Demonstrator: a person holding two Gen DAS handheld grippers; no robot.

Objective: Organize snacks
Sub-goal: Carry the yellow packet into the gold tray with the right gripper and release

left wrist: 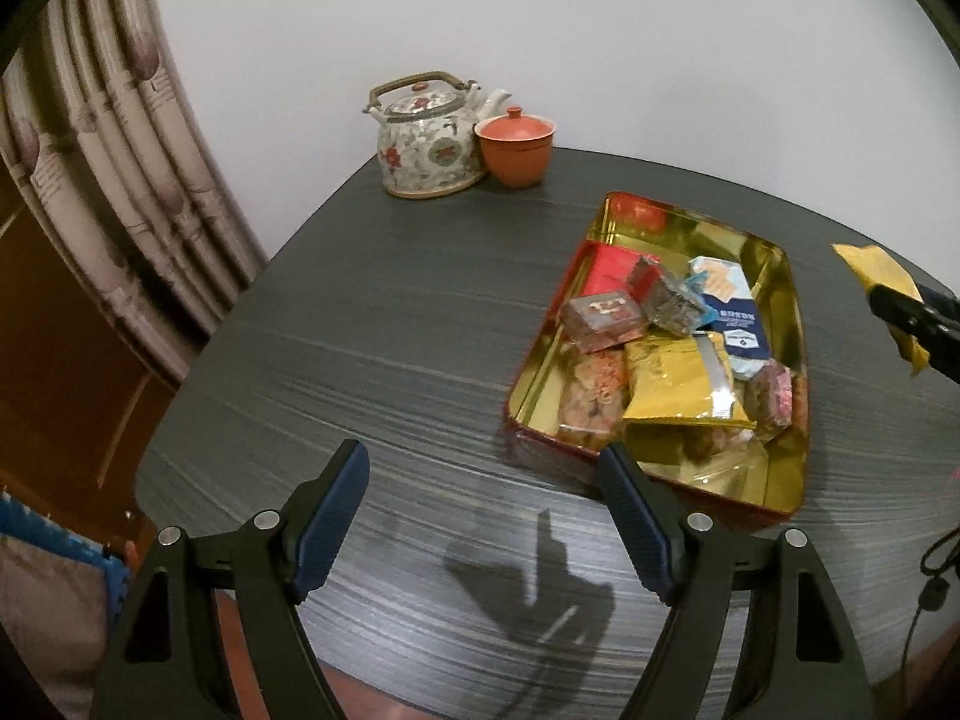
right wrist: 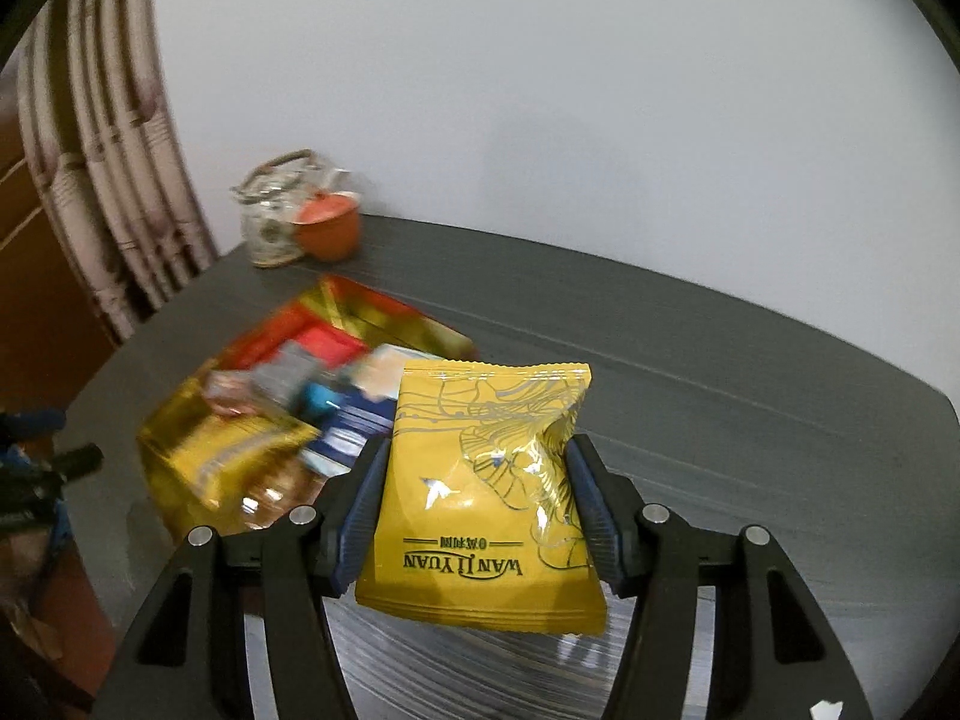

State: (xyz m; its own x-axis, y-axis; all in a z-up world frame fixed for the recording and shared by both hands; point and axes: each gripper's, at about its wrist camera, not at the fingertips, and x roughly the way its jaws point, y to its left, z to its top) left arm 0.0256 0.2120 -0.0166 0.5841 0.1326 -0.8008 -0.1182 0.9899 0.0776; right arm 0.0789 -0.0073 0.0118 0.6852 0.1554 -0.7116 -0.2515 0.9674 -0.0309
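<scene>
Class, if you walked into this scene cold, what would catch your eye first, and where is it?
First, the bright yellow foil snack packet clamped in the right gripper, held above the dark grey wood-grain table. Next, the gold-lined red tin tray heaped with wrapped snacks, just ahead of the open, empty left gripper. At the wall stands a flowered ceramic teapot.
</scene>
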